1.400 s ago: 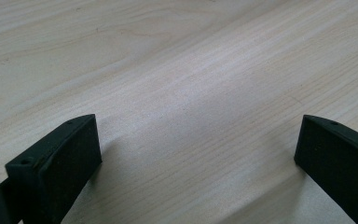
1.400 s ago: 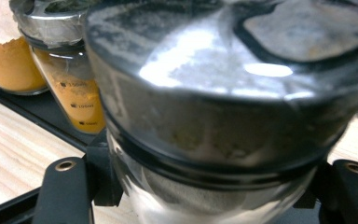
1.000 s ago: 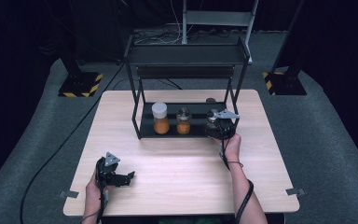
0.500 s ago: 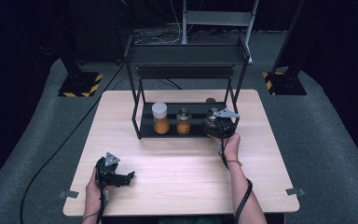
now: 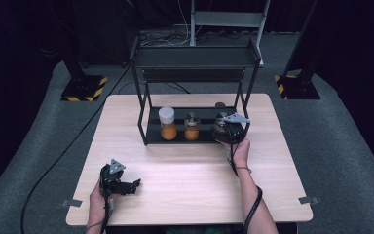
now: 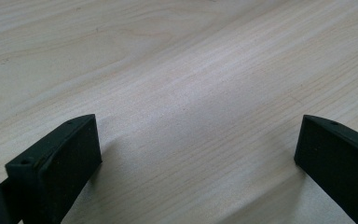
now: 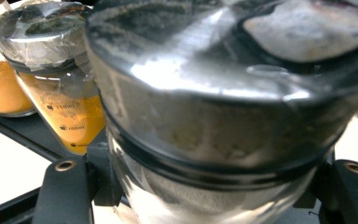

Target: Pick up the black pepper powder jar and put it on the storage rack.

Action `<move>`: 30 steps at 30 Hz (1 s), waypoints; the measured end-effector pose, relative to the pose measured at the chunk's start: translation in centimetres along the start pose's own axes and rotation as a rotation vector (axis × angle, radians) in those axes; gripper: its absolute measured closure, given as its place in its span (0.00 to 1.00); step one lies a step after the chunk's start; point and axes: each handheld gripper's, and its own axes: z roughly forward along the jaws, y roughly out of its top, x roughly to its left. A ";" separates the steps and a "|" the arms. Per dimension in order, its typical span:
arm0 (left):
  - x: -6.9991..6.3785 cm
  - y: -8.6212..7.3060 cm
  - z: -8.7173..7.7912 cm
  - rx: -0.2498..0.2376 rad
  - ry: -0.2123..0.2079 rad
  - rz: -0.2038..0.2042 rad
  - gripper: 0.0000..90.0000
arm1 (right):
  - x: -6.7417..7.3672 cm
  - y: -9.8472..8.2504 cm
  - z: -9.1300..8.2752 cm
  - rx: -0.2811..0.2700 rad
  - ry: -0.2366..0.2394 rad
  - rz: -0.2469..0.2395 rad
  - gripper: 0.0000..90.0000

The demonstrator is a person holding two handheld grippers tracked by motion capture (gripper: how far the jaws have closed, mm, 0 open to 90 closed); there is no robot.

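Pale wood grain covers the tabletop (image 5: pixel 190 180), on which a black two-tier rack (image 5: pixel 195 73) is set toward the far edge. On its lower shelf a white-capped jar (image 5: pixel 167 124) and a smaller jar (image 5: pixel 192 126), both of orange powder, are placed side by side. At the shelf's right end a silver-lidded jar (image 7: pixel 223 107) is enclosed between the jaws of the right hand-held gripper (image 5: pixel 226 130). The left hand-held gripper (image 5: pixel 126 186) is held wide open, empty, low over the tabletop's near left.
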 end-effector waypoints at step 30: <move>0.0 0.0 0.0 0.001 0.001 0.001 0.00 | 0.6 -0.3 1.5 -0.010 0.007 -0.008 0.34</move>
